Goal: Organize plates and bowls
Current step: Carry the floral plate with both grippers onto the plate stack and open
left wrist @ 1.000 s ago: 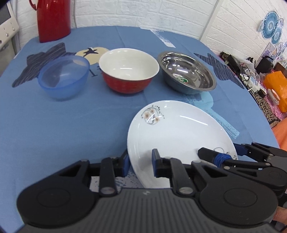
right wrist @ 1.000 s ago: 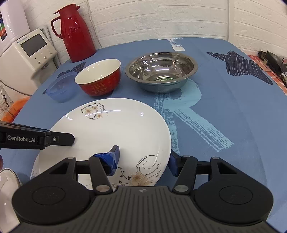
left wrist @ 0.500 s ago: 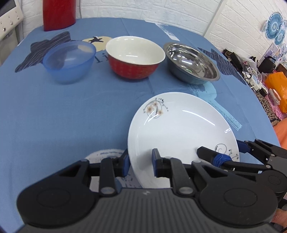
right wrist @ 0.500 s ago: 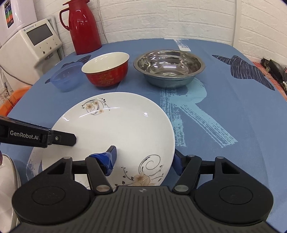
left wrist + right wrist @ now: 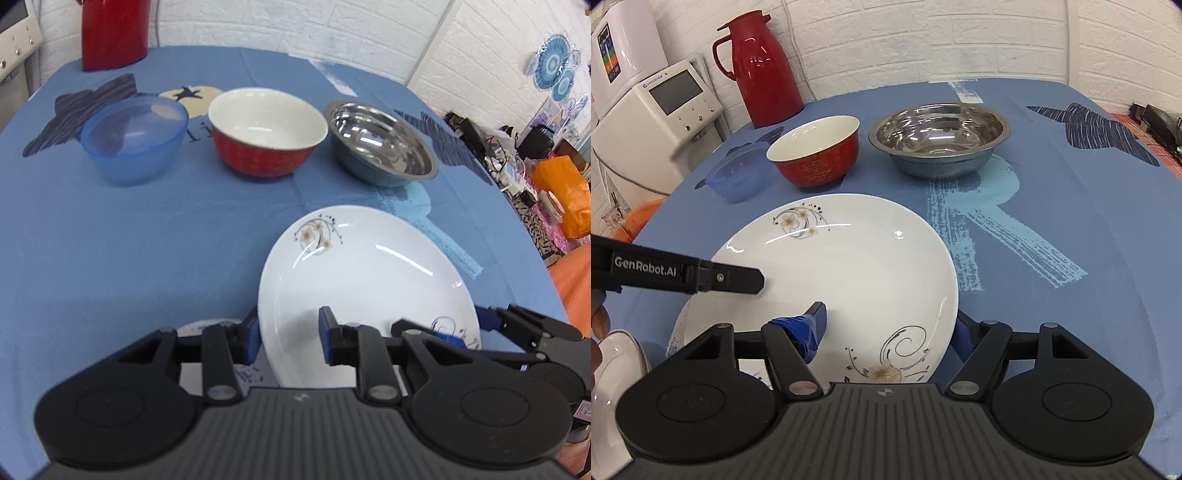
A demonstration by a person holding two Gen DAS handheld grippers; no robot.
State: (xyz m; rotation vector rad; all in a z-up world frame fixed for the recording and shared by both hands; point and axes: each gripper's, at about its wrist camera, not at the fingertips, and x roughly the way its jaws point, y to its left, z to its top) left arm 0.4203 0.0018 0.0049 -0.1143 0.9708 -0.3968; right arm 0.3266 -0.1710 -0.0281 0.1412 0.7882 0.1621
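Apparently both grippers (image 5: 289,334) (image 5: 888,325) pinch the round, glossy plate (image 5: 849,273).

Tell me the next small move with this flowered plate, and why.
Probably carry the white flowered plate forward, level, and set it on bare cloth short of the red bowl. Left gripper and right gripper each straddle its near rim, and another plate lies beneath.
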